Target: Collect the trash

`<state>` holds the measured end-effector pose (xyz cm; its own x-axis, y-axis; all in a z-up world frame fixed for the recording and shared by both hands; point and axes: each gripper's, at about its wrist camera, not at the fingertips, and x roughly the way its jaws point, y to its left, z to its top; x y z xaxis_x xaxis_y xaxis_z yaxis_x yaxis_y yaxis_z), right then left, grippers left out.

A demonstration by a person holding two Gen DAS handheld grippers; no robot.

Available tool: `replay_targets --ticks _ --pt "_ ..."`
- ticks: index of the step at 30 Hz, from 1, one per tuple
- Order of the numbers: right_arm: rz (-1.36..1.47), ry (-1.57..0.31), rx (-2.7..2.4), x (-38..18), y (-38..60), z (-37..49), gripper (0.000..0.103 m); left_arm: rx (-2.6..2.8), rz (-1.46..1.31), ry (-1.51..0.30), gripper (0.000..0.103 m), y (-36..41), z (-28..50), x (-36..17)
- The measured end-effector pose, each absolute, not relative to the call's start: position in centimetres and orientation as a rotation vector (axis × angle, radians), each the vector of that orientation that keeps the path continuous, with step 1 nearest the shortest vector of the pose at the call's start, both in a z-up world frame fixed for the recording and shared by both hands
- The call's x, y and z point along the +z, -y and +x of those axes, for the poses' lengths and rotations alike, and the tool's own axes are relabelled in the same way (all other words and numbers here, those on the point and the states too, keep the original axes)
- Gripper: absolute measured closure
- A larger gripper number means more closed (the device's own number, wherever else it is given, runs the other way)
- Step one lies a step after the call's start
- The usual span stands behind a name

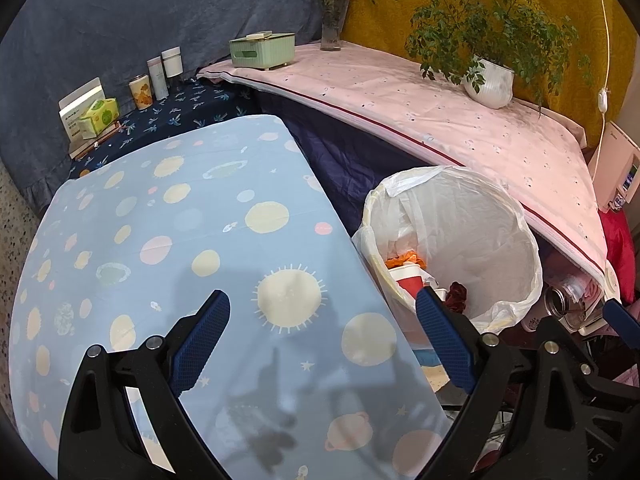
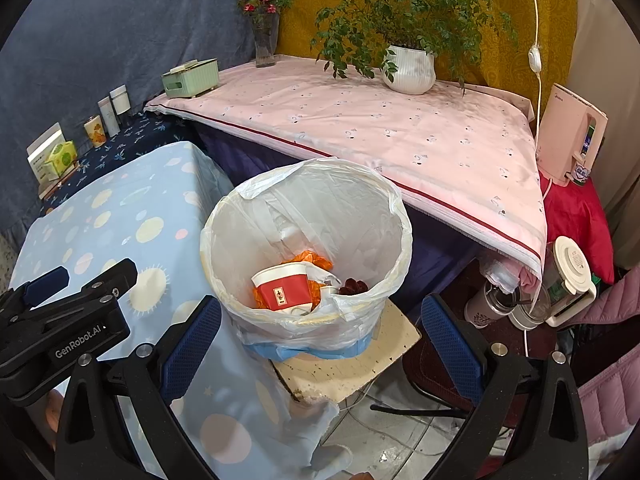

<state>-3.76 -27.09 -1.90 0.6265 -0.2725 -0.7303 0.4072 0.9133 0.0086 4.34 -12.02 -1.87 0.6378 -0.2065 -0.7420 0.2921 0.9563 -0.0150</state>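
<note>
A bin lined with a white plastic bag (image 2: 394, 236) (image 1: 516, 240) stands between the tables. Inside lie a red and white paper cup (image 2: 282, 290) (image 1: 408, 280), orange scraps (image 2: 308, 258) and a dark red lump (image 2: 352, 285). My left gripper (image 1: 322, 340) is open and empty above the blue planet-print tablecloth (image 1: 160, 220), left of the bin. My right gripper (image 2: 320, 344) is open and empty, just in front of and above the bin. The left gripper also shows at the left of the right wrist view (image 2: 60, 304).
A pink-covered table (image 2: 380, 128) behind holds a potted plant (image 2: 410, 68), a flower vase (image 2: 264, 46) and a green tissue box (image 2: 190, 78). Cups and boxes (image 1: 120, 100) stand at far left. A kettle (image 2: 568, 280), jars and a pink appliance (image 2: 570, 136) are at right.
</note>
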Motion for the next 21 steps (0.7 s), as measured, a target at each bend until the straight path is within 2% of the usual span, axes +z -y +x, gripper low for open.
replay_targets --ticks 21 --pt "0.182 -0.808 -0.393 -2.00 27.18 -3.84 0.006 -0.297 0.115 -0.829 0.013 12.29 4.15 -1.92"
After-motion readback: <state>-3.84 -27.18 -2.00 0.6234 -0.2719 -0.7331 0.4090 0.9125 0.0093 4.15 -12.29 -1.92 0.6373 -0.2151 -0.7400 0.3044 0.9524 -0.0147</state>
